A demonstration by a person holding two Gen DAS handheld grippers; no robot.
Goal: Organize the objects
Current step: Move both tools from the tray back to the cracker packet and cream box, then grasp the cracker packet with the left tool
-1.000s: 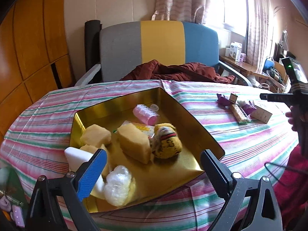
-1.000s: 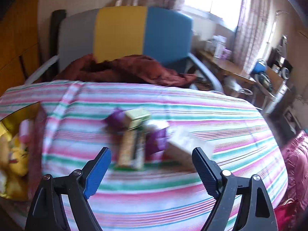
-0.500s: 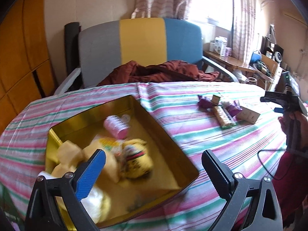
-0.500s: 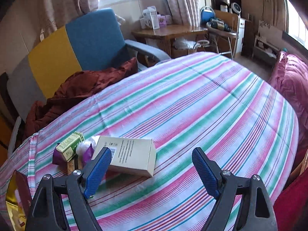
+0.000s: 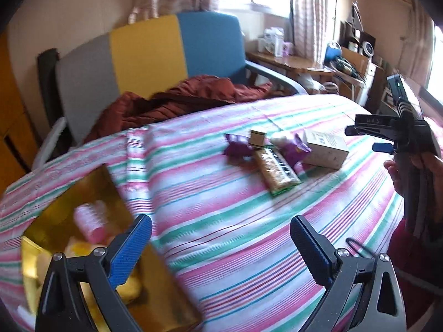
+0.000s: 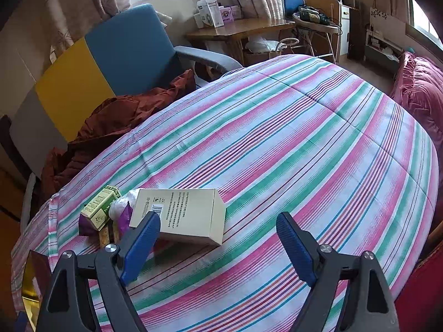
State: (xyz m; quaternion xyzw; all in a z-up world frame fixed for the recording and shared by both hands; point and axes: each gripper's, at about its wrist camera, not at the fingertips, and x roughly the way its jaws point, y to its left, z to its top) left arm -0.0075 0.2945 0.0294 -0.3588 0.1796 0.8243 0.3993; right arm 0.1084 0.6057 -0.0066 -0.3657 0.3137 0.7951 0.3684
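A cream carton (image 6: 182, 213) (image 5: 325, 149) lies flat on the striped cloth, just ahead and left of my open right gripper (image 6: 218, 235); nothing is between its fingers. Left of the carton sit a small green box (image 6: 101, 206), a white wad (image 6: 119, 207), purple wrappers (image 5: 238, 147) and a snack bar (image 5: 277, 172). My left gripper (image 5: 221, 244) hangs open and empty over bare cloth. Beside its left finger is the gold tray (image 5: 69, 202), holding a pink bottle (image 5: 90, 221) and blurred yellow items. The right gripper also appears in the left wrist view (image 5: 368, 138), held by a hand.
The table wears a pink, green and white striped cloth (image 6: 290, 144). Behind it stands a grey, yellow and blue armchair (image 5: 149, 52) with a dark red garment (image 5: 180, 99) heaped on it. A wooden side table (image 6: 243, 29) with boxes is further back. A pink quilt (image 6: 418, 94) lies at right.
My left gripper swung right, away from the gold tray and toward the loose items. My right gripper rolled and swung right over the first half second, then held still by the carton.
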